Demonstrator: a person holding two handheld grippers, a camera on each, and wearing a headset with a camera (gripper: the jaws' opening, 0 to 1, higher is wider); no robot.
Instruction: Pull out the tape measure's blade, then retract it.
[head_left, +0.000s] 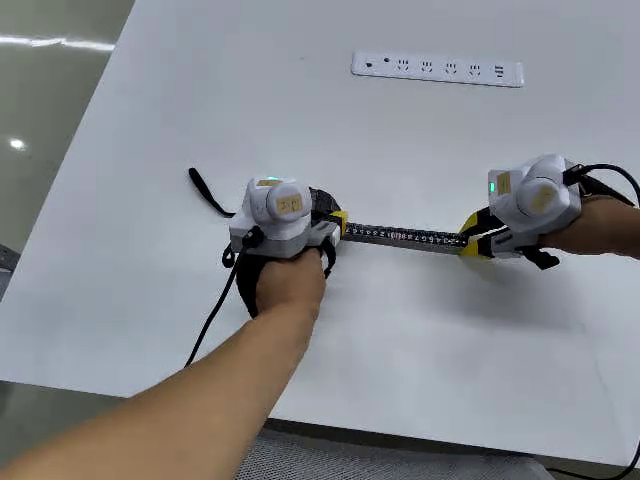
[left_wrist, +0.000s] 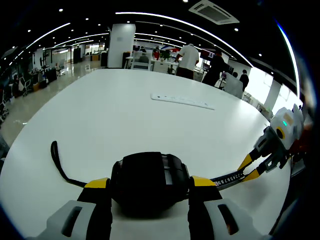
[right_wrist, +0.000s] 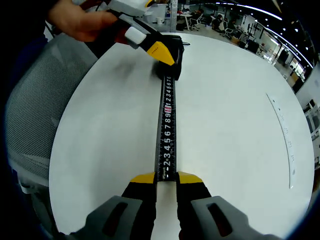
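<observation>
White bench (head_left: 400, 330), matte top. A white power strip (head_left: 437, 68) lies flat near the far edge, well apart from the rest. The black tape measure (left_wrist: 150, 180) rests on the surface mid-bench. Its black strap (head_left: 205, 190) trails flat to the left.

A large open-plan office; a long white table (head_left: 400, 330) carries a white power strip (head_left: 437, 68); the floor (head_left: 50, 100) beside it is polished and mirrors the lamps; overhead run long curved light strips (left_wrist: 165, 20) and small spot lamps on a dark ceiling, with an air vent (left_wrist: 210, 11) set in it; a broad white pillar (left_wrist: 121, 46) stands past the table's far end; several people (left_wrist: 189, 56) stand among desks at the back; bright windows (left_wrist: 260, 82) line one side; a grey mesh chair (right_wrist: 35, 110) stands at the table's edge.
</observation>
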